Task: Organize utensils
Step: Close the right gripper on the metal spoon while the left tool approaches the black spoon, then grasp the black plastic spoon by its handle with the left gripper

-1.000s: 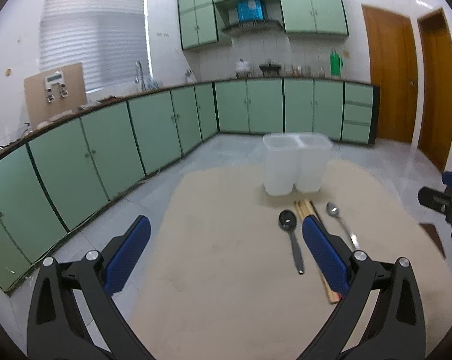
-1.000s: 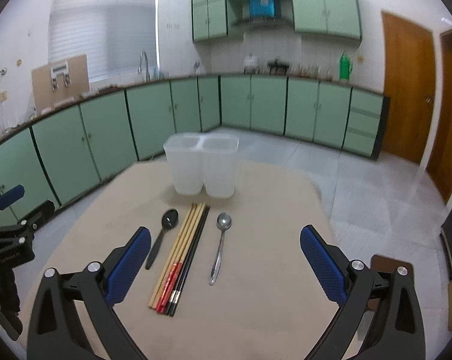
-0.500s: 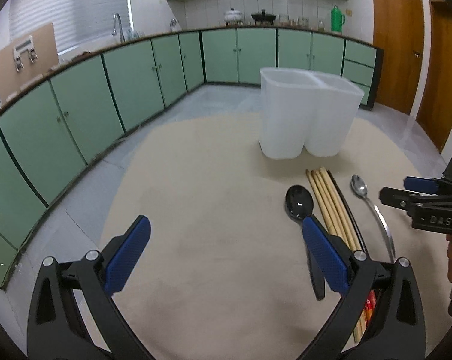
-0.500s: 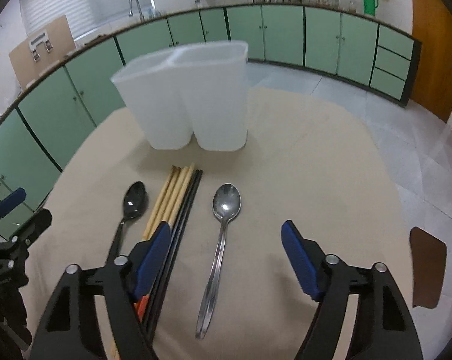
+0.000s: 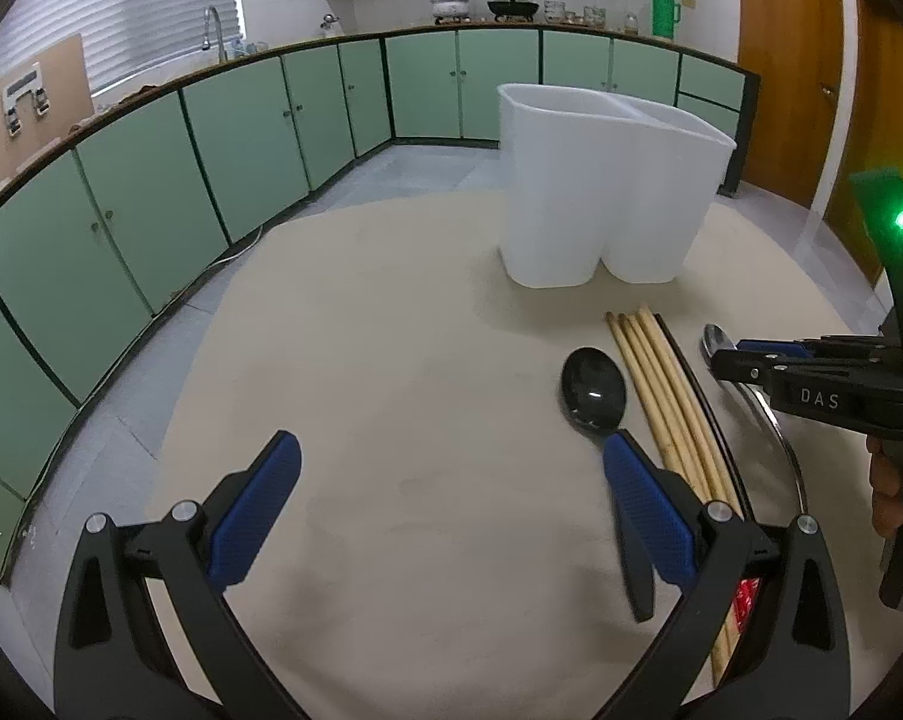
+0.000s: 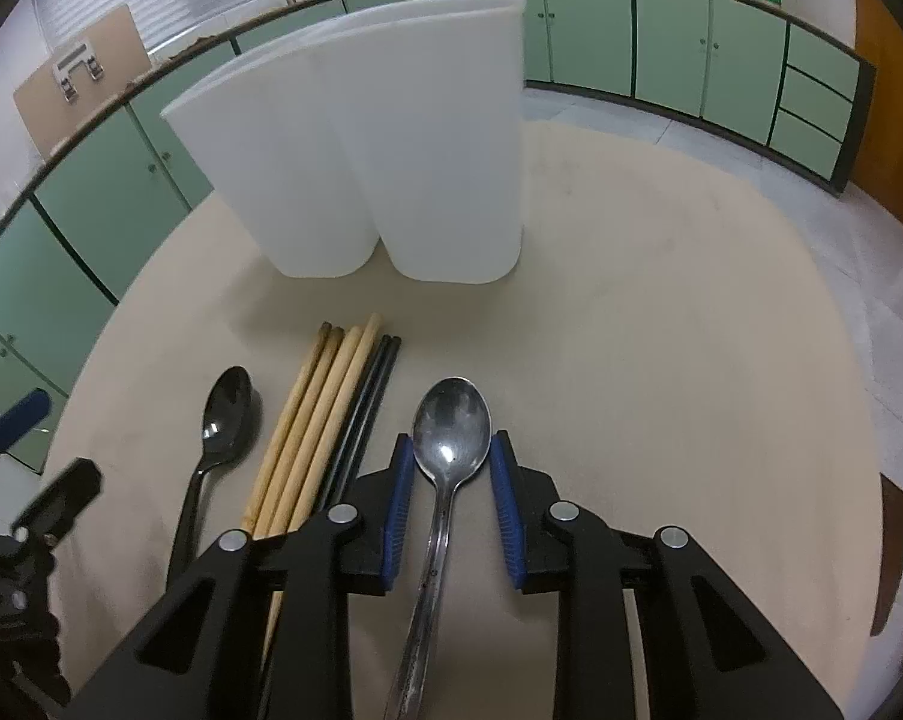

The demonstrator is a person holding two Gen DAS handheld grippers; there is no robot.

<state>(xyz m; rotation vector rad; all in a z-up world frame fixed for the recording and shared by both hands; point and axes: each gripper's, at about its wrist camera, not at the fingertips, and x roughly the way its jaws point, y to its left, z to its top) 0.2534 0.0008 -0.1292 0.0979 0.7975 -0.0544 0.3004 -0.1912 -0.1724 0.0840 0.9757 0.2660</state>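
Observation:
A white two-compartment holder (image 6: 379,174) stands on the beige table; it also shows in the left wrist view (image 5: 601,192). In front of it lie a black spoon (image 6: 226,420), wooden chopsticks (image 6: 313,420), black chopsticks (image 6: 364,414) and a silver spoon (image 6: 448,450). My right gripper (image 6: 451,456) is low over the table, its blue pads narrowed on either side of the silver spoon's neck, with small gaps still showing. My left gripper (image 5: 445,498) is wide open and empty, left of the black spoon (image 5: 592,390). The right gripper (image 5: 811,372) shows in the left wrist view.
Green kitchen cabinets (image 5: 211,138) run along the back and left beyond the table's edge (image 5: 169,420). A brown chair seat (image 6: 892,546) sits off the table's right side. Wooden doors (image 5: 787,60) stand at the far right.
My right gripper came down and forward over the silver spoon and its jaws narrowed around it. My left gripper lowered and moved closer to the table, staying open.

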